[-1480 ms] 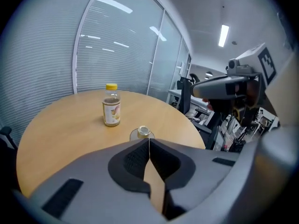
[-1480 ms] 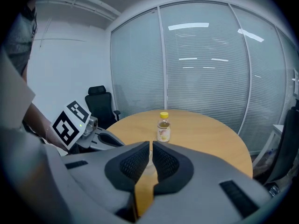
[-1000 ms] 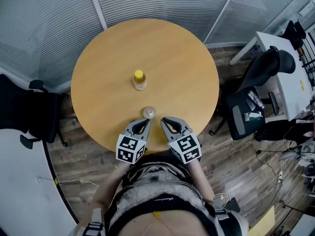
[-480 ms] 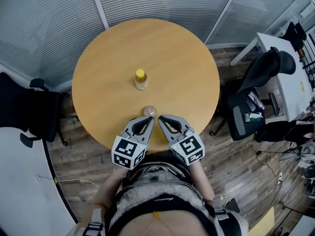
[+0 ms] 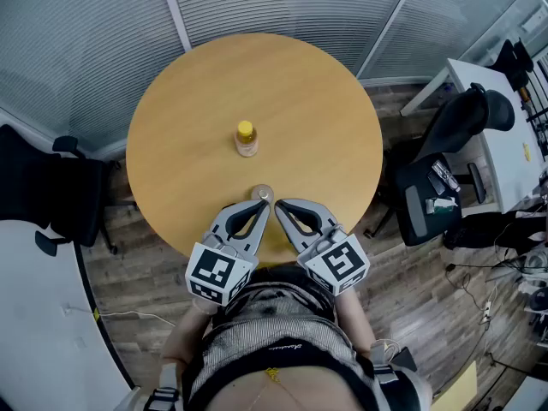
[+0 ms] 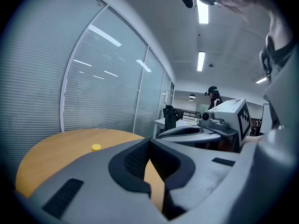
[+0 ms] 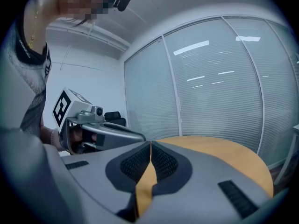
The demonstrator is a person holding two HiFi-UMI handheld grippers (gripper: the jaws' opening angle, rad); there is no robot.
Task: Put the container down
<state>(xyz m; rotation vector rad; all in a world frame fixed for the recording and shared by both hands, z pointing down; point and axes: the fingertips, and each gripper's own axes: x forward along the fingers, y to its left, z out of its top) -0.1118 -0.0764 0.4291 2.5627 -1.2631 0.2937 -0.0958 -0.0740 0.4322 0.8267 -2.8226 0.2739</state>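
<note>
Head view shows our left gripper [image 5: 259, 207] and right gripper [image 5: 280, 205] clenched shut and empty by the near edge of the table [image 5: 188, 101]. The container [image 5: 261, 193] stands on it just beyond them, so we judge it already down.

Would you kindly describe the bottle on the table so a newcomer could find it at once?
Find the round wooden table in front of the glass walls. Near its middle stands a small bottle, upright. Its bright yellow cap sets it apart from the only other item, a low pale round object by the near edge.
</note>
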